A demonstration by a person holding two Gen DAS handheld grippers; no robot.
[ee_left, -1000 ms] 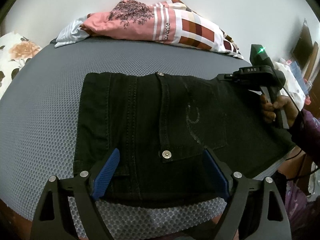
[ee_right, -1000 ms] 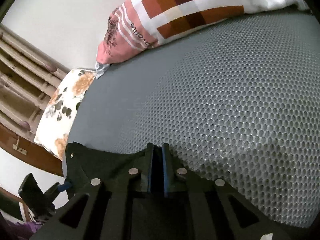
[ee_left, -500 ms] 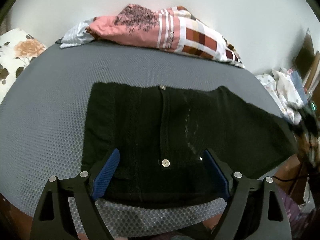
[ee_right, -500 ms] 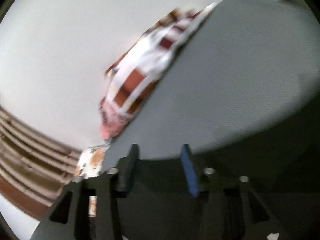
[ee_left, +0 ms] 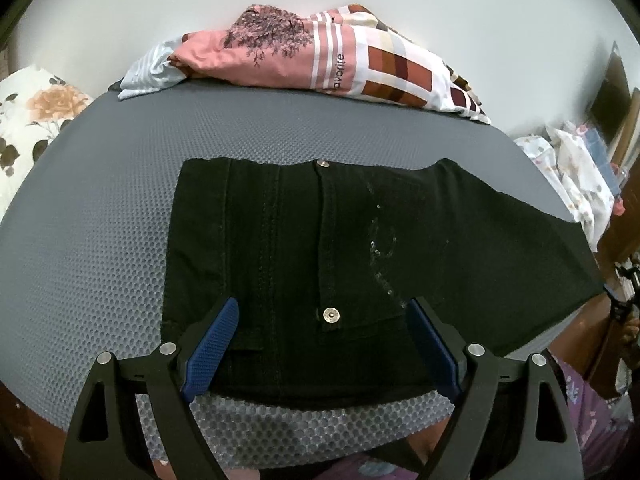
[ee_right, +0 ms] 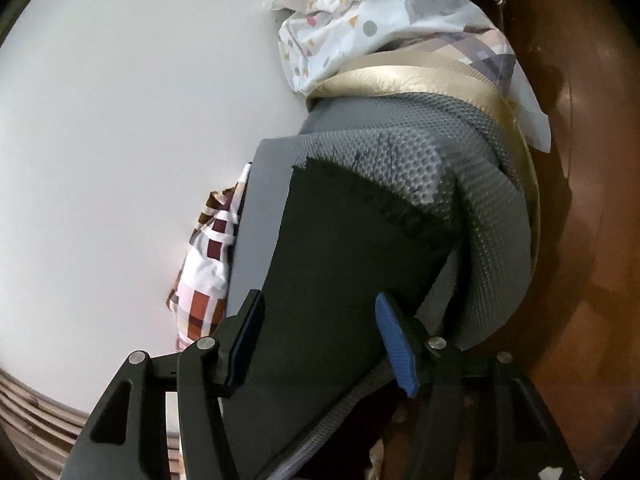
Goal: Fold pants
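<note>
Black pants (ee_left: 304, 240) lie flat on the grey mesh mattress (ee_left: 96, 220), waistband toward me and one leg running right to the bed's edge. My left gripper (ee_left: 323, 305) hovers open over the waistband, its blue pads (ee_left: 216, 336) astride the metal button (ee_left: 331, 314) and clear of the cloth. In the rolled right wrist view the pant leg (ee_right: 340, 260) runs up to a frayed hem (ee_right: 360, 184) at the mattress corner (ee_right: 480, 220). My right gripper (ee_right: 320, 312) is over that leg with its jaws opening; nothing is pinched between them.
A pink and checked bundle of bedding (ee_left: 320, 60) lies along the far wall. A floral pillow (ee_left: 32, 116) is at the left. White patterned cloths (ee_left: 572, 168) are heaped past the bed's right end (ee_right: 380, 16), with brown wood (ee_right: 592, 240) beyond.
My right gripper, shut a second ago, has opened, rolled and swung to the leg end of the pants. It has left the left wrist view. The left gripper stayed put.
</note>
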